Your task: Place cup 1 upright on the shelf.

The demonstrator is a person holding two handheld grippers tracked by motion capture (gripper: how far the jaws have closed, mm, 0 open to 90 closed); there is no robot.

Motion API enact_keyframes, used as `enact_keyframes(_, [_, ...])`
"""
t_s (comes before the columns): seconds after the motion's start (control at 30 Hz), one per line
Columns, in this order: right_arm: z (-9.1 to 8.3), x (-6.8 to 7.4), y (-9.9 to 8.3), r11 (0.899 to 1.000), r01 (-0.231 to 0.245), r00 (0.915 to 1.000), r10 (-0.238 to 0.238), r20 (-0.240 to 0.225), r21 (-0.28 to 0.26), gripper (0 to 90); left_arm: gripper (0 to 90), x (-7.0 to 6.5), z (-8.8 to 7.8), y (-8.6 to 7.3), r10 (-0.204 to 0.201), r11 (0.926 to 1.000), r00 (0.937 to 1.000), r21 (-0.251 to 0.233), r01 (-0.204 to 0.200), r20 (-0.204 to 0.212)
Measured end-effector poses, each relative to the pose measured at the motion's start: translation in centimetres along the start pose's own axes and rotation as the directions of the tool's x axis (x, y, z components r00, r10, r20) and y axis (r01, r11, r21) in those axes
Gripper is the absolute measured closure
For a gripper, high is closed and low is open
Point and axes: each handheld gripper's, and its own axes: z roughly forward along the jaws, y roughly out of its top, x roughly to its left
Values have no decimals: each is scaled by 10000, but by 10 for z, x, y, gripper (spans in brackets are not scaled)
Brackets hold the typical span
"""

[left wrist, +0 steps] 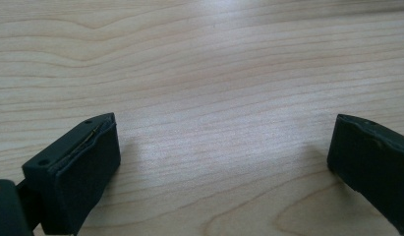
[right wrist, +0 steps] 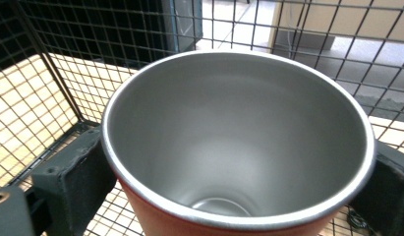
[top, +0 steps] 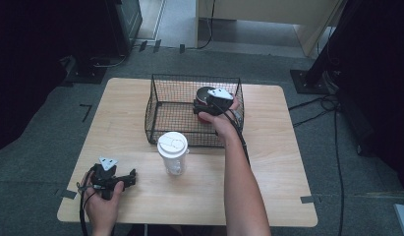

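Two tongs are in your hands, one on each side of the worktop (top: 268,162). Your right tongs (right wrist: 239,172) reach into the black wire basket (top: 162,103) at the far middle of the worktop, where a red cup (right wrist: 160,221) with a bare metal inside stands upright near the basket's right wall. That cup sits between the jaws; they flank it just under the rim, standing wide, and whether the pads press on its wall you cannot tell from the right gripper view. Your left tongs (left wrist: 224,162) rest low over bare wood at the near left corner, jaws well apart with nothing between them. One white lidded tumbler (top: 172,152) stands upright on the worktop just in front of the basket, between your two forearms and apart from both tongs.
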Motion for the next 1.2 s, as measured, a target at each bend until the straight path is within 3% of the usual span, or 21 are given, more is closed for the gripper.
enact_keyframes(0.23, [-4,3,3,9982,174,9998,-175,-21,-567,0,1,0,0,0,-7,10000,10000,-5,7,-1])
enact_keyframes(0.4, [-9,1,7,9951,194,9993,-161,345,-968,0,1,0,0,0,-3,10000,10000,-3,3,-5])
enact_keyframes(0.47, [-13,0,10,9926,15,9998,12,220,-1218,0,1,0,0,0,14,10000,10000,16,-14,-3])
enact_keyframes(0.7, [-26,2,22,9857,170,9998,-154,108,-1678,0,1,0,0,0,-3,10000,10000,3,3,-1])
enact_keyframes(0.97, [-47,4,30,9816,7,10000,-18,-53,-1908,0,1,0,0,0,-6,10000,10000,-3,6,-3])
enact_keyframes(1.2, [-76,10,32,9764,-112,9998,76,-174,-2156,0,1,-1,0,1,43,10000,10000,8,-43,50])
